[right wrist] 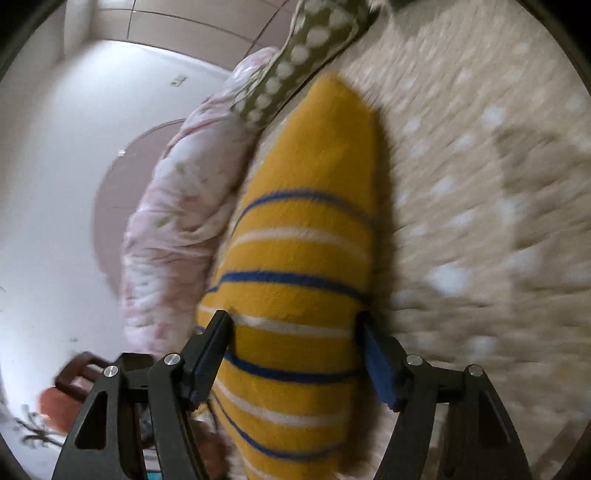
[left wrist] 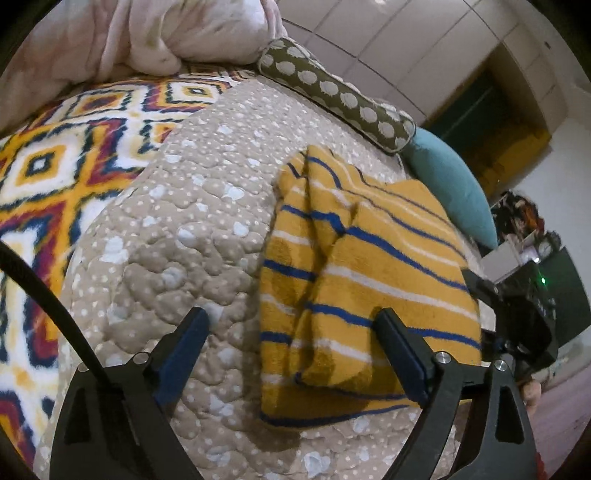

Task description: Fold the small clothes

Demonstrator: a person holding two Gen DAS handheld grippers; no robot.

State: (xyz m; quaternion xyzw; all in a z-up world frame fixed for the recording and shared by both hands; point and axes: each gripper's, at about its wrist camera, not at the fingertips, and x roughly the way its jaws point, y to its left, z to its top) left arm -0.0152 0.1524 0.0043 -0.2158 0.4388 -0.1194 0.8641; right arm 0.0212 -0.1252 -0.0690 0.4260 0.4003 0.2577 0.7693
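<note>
A yellow garment with blue and white stripes [left wrist: 354, 280] lies partly folded on the beige dotted quilt [left wrist: 192, 229]. My left gripper [left wrist: 291, 321] is open just above the garment's near left edge and holds nothing. The right gripper shows at the garment's right edge in the left wrist view [left wrist: 517, 306]. In the right wrist view my right gripper [right wrist: 293, 328] is open, with a fold of the same garment [right wrist: 295, 258] between its fingers [right wrist: 212, 343]. That view is blurred by motion.
A patterned orange, blue and white blanket [left wrist: 55, 166] lies to the left. A pink duvet [left wrist: 147, 33], an olive dotted bolster [left wrist: 340, 92] and a teal pillow [left wrist: 454, 188] lie at the bed's far side. Wardrobe doors [left wrist: 406, 33] stand behind.
</note>
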